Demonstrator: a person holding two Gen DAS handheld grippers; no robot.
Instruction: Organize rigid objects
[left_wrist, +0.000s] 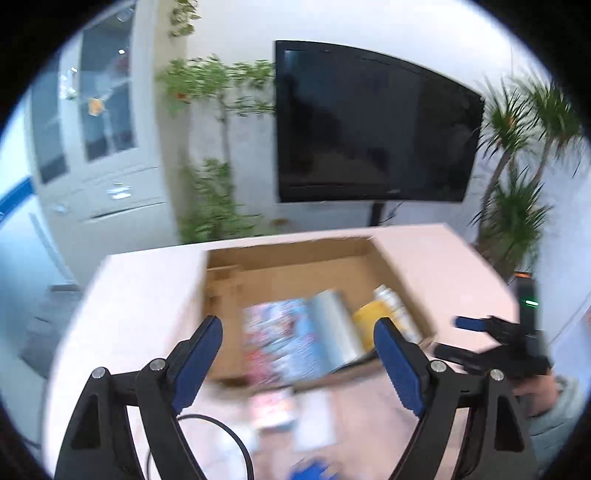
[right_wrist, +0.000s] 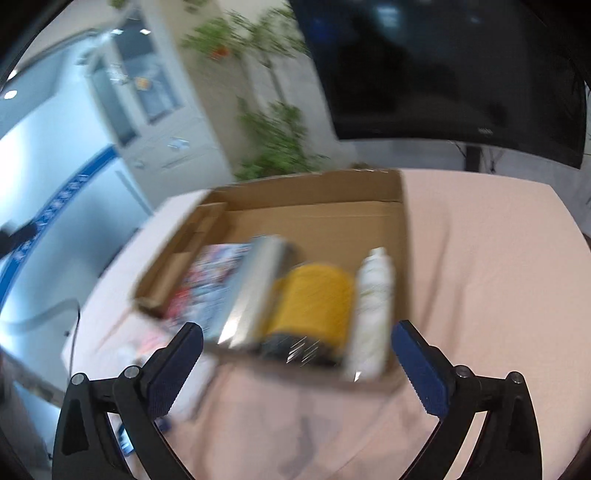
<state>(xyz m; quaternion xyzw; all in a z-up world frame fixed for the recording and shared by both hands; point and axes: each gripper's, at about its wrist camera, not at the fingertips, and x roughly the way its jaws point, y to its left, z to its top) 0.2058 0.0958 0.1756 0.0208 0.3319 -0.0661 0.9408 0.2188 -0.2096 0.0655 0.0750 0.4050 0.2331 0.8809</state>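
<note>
Open brown cardboard box (right_wrist: 404, 221) on pink tablecloth holds yellow cylinder (right_wrist: 317, 299), white bottle (right_wrist: 375, 295), silver roll. Left gripper (left_wrist: 299, 350) and right gripper (right_wrist: 297, 360) spread wide, empty, box contents beyond fingertips.

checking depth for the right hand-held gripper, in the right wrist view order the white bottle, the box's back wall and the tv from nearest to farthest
From the right hand-held gripper, whose jaws stand open and empty:
1. white bottle, lying at the right end of the cardboard box, just ahead.
2. box's back wall, across the box's floor.
3. tv, on the wall beyond the table.
</note>
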